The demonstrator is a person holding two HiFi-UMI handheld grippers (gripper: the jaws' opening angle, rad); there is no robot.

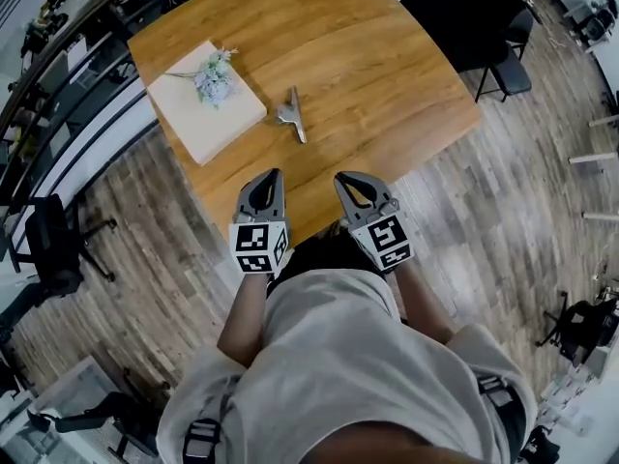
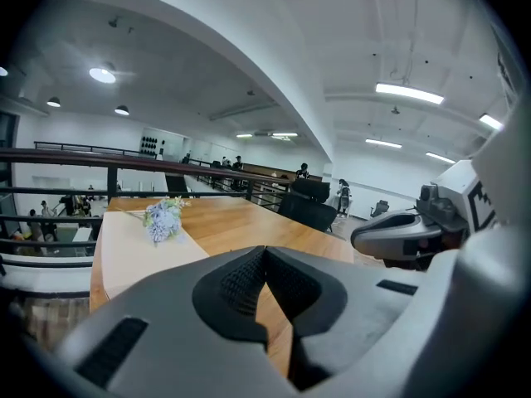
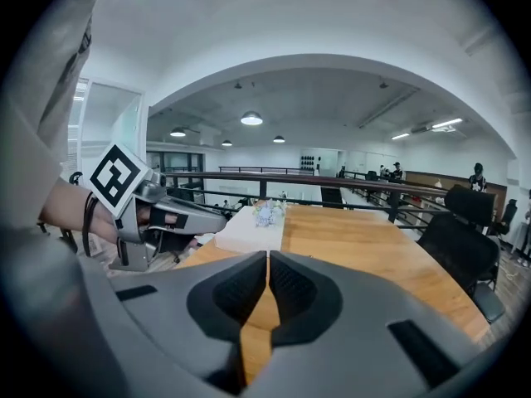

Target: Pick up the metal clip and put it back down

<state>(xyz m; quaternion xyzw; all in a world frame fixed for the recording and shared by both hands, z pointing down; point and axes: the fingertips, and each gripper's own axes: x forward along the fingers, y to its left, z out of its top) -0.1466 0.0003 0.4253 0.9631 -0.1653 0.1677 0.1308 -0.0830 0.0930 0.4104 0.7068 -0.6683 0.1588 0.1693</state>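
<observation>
- The metal clip (image 1: 293,111) lies flat on the wooden table (image 1: 387,56), around the table's middle and a little toward its near edge. Neither gripper touches it.
- The left gripper (image 1: 274,174) hangs over the table's near edge and points in toward the table's middle. Its own view shows the two jaws brought together at the tips, with only bare tabletop showing through the gap lower down, so it holds nothing.
- The right gripper (image 1: 345,179) hangs over the same near edge of the table, also aimed inward. Its jaws are pressed together as well, and it is empty.
- A pale flat block (image 1: 198,124) rests on the table's left part as the head view shows it, and a sprig of bluish flowers (image 1: 213,77) lies on top of it.
- A dark office chair (image 1: 508,61) stands on the floor just off the table's far right side.
- A dark railing (image 2: 99,160) runs beyond the table's far edge.
</observation>
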